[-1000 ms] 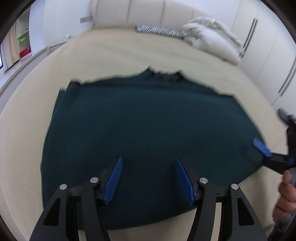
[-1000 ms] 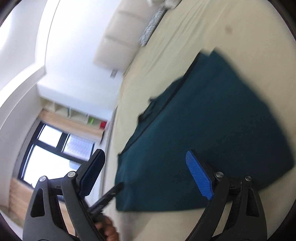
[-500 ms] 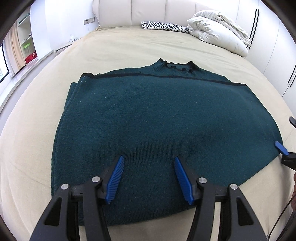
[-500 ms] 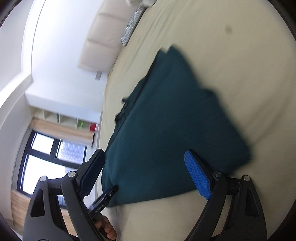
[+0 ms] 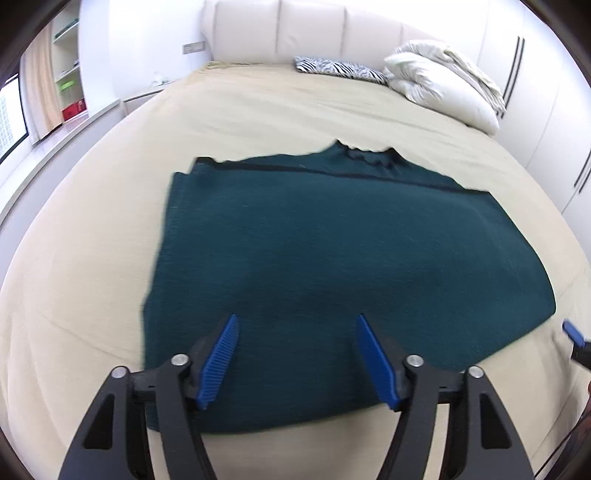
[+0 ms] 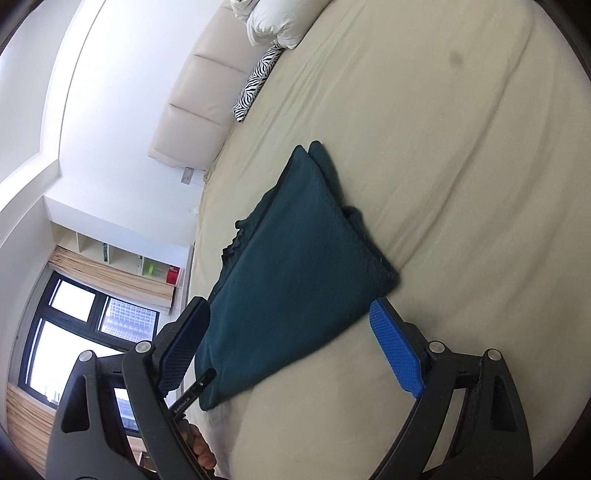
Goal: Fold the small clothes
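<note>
Left to right, left wrist view: a shelf unit (image 5: 68, 81) with a red box stands at the far left beside a window. A beige bed sheet (image 5: 92, 240) fills most of the view, with a padded headboard (image 5: 314, 33) at its far end. A dark teal sweater (image 5: 332, 258) lies flat on the sheet at mid-bed, collar toward the headboard and sleeves folded in, so that it forms a rough rectangle. The left gripper (image 5: 297, 356) hovers over the near hem; its jaws are opening, nothing is pinched between the blue pads, and the sweater lies beneath them. Farther right, a zebra-print cushion (image 5: 340, 68) and a crumpled white duvet (image 5: 443, 81) rest near the headboard, with white wardrobe doors (image 5: 546, 110) beyond. At the right edge, one blue fingertip of the right gripper (image 5: 572, 331) sits just off the sweater's right corner.

Right wrist view, strongly rolled: the right gripper (image 6: 291, 347) is spread wide and released, with the sweater's corner (image 6: 295, 277) ahead of the pads, untouched
</note>
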`<state>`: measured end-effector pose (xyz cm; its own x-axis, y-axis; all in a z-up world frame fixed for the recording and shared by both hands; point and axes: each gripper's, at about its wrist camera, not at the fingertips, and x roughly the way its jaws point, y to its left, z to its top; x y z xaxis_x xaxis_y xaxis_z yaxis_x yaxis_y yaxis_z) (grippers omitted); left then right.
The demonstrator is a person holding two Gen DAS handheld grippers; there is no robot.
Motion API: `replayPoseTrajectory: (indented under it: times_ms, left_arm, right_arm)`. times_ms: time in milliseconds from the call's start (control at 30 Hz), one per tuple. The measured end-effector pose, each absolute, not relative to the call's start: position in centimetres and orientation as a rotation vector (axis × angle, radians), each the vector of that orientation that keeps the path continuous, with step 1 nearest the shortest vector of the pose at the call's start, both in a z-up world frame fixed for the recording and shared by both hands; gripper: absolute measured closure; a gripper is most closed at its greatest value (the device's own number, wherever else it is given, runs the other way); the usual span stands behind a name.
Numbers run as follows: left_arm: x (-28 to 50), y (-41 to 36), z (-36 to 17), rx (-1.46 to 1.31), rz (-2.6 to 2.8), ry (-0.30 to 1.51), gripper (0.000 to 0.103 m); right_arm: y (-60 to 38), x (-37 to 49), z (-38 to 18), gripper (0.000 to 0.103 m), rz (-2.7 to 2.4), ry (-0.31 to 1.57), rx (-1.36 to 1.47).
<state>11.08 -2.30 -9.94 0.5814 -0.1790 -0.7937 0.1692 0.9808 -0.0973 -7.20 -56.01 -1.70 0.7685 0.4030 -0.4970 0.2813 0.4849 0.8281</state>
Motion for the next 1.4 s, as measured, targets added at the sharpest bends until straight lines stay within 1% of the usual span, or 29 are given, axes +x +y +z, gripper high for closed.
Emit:
replayPoseTrajectory:
  times_ms: [167, 367, 533, 767, 1033, 1133, 1200, 1267, 1300, 1400]
  left_arm:
    - [11.5, 1.2, -11.1, -0.106, -0.183, 0.970, 0.032]
    - [10.9, 1.9, -9.0, -0.173, -0.172, 0.927, 0.032]
    - [12.2, -0.5, -8.1, -0.196, -0.270, 0.913, 0.032]
    - [14.5, -3.8, -9.7, -0.236, -0.350, 0.973, 0.032]
    - [16.1, -6.5, -9.2, -0.243, -0.423, 0.945, 0.032]
    - [16.9, -7.3, -9.7, -0.236, -0.425, 0.961, 0.032]
    - [17.2, -7.6, -10.1, -0.235, -0.419, 0.975, 0.032]
    - [17.3, -7.8, -10.3, -0.232, -0.420, 0.978, 0.032]
    - [17.2, -7.7, -10.3, -0.230, -0.420, 0.980, 0.032]
    - [17.4, -7.5, -10.7, -0.235, -0.428, 0.985, 0.032]
  right_arm:
    - [-55.1, -7.8, -3.1, 0.014, 0.034, 0.758, 1.120]
    - [-55.3, -7.3, -4.3, 0.014, -0.029, 0.764, 1.175]
    - [-55.0, -5.3, -4.6, 0.015, -0.063, 0.786, 1.203]
    - [-54.4, -2.9, -4.7, 0.015, -0.086, 0.793, 1.225]
    - [-54.7, -2.9, -4.9, 0.017, -0.094, 0.662, 1.301]
    - [-54.9, -3.2, -5.3, 0.022, -0.114, 0.662, 1.312]
    - [-55.0, -3.2, -5.5, 0.030, -0.142, 0.696, 1.304]
    - [-55.1, -3.0, -5.5, 0.031, -0.146, 0.703, 1.308]
    - [-55.1, -2.7, -5.5, 0.029, -0.136, 0.699, 1.310]
    - [-55.0, -2.2, -5.3, 0.029, -0.107, 0.674, 1.313]
